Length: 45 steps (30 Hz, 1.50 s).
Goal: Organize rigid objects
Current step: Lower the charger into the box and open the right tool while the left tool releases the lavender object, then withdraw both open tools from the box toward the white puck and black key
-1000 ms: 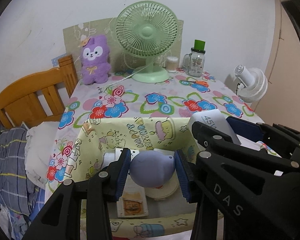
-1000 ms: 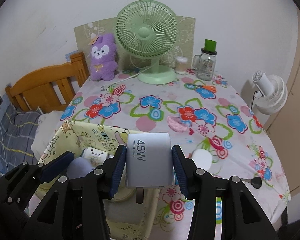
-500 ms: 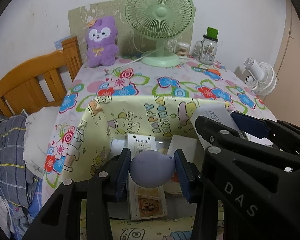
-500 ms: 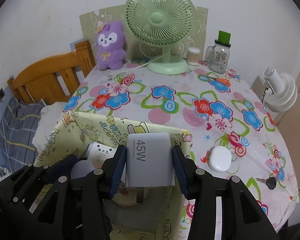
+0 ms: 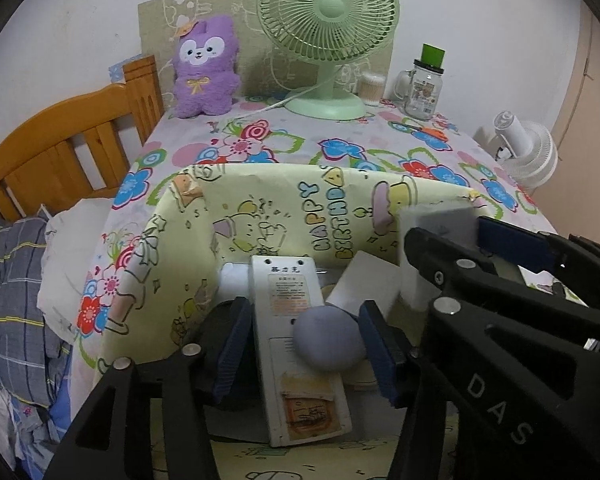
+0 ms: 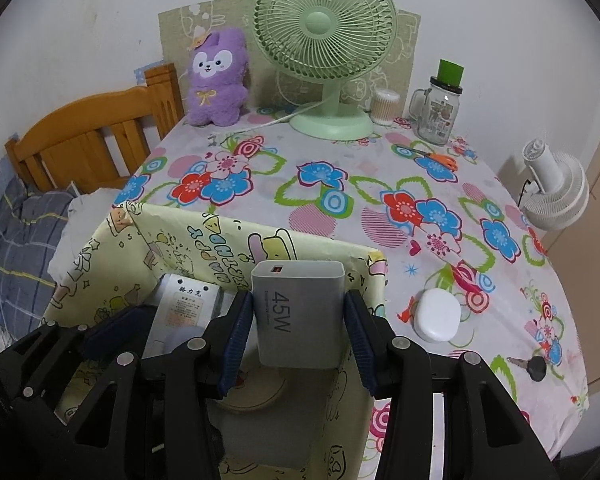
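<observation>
Item: left gripper (image 5: 304,344). Change: a second ago its pads were clamped on the purple ball (image 5: 327,339); now its jaws are opening. The left pad stands well clear of the ball, the right pad is just beside it or barely touching. The ball sits low inside the yellow box (image 5: 268,208), against a white remote-like device (image 5: 296,344). Reading: the ball counts as delivered, or as good as; whether it is fully at rest cannot be told.

Item: right gripper (image 6: 298,334). Change: it has come down toward the box with the grey charger (image 6: 300,312), marked 45W. Its jaws are beginning to ease apart, yet both pads remain against the charger's sides, so the hold stands. The charger hangs above the box's right end, partly below its rim. Reading: its release looks to be the next step.

Item: remaining loose goods on the flowered tablecloth (image 6: 340,184): a white case (image 6: 438,314) and a key (image 6: 530,366), both outside the box to the right. Task judged unfinished.

Hidden or unclear:
- Box floor, largely covered by gripper frames in both views.
- A round pale disc (image 6: 256,394) under the charger; identity not legible.
- Charger in the left view is blurred and half hidden behind the right gripper.
- Small print on the white device, unreadable.
- Near wall of the box, cut off at the frame edge.
</observation>
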### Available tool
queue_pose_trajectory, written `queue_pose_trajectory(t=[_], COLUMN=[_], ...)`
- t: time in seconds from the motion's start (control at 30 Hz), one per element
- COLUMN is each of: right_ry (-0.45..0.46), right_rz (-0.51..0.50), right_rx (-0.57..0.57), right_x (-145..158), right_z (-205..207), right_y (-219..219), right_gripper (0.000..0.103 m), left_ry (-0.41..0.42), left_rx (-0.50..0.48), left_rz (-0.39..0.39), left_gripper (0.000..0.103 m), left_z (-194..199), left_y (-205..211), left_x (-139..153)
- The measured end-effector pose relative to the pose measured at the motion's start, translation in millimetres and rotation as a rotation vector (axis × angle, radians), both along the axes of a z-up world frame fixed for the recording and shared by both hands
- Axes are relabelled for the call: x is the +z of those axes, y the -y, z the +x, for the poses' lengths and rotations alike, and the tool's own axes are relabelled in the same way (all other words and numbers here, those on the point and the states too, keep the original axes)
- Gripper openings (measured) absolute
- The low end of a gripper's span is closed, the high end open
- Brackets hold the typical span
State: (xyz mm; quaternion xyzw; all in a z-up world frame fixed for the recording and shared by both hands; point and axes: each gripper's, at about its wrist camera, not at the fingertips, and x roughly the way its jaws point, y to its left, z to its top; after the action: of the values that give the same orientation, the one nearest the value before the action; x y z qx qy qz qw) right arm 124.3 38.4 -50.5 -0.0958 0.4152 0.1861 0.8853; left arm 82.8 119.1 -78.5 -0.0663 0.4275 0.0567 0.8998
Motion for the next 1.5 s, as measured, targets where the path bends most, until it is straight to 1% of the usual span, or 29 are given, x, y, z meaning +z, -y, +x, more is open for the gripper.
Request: queue_pose_trajectory(t=[0.2,0.3,0.4,0.43,0.47,0.5,0.73,0.87,0.93,1.5], right_ry=[-0.016,-0.004,0.013,0.021,0.040,0.053,0.066,0.071,0.080,0.092], right_rz=[0.018,0.014,0.027,0.021,0.008,0.003,0.011,0.014,0.013,0.048], right_rx=[0.019,0.031,0.038,0.031,0.018,0.014,0.001,-0.017,-0.024,-0.055], right_x=[3.5,7.0,12.9,14.1,16.4,18.0,23.0,24.9,26.5,35.7], right_z=[-0.7,-5.2,-10.6,-11.7,-13.9,-15.3,-22.3,-25.4,-27.5,-31.5], right_y=[2.7,4.0,7.5,8.7,10.6,12.0,26.1,34.0,37.1,72.1], right_gripper=[0.058,0.062,0.069,0.075,0.078,0.079,0.080,0.086,0.087,0.088], left_ry=[0.005,0.016,0.036,0.040,0.049,0.056,0.067,0.076,0.081,0.089], left_rx=[-0.007,-0.005,-0.002,-0.001,0.001,0.001,-0.009,-0.017,-0.017,-0.021], left_rz=[-0.051,-0.087,-0.069,-0.059,-0.039,-0.031,0.010,0.018,0.022,0.070], left_gripper=[0.075,0.081,0.087,0.088,0.091,0.092,0.094,0.098,0.099,0.099], left_z=[-1.3,-3.2,-6.9,-8.0,-9.8,-10.9,-16.4,-19.3,-20.8,-23.7], left_y=[1.7,1.3,5.6,7.1,9.8,11.7,22.6,29.9,33.0,64.8], left_x=[5.5,10.8,17.2,18.6,21.1,22.4,28.0,31.5,32.7,43.8])
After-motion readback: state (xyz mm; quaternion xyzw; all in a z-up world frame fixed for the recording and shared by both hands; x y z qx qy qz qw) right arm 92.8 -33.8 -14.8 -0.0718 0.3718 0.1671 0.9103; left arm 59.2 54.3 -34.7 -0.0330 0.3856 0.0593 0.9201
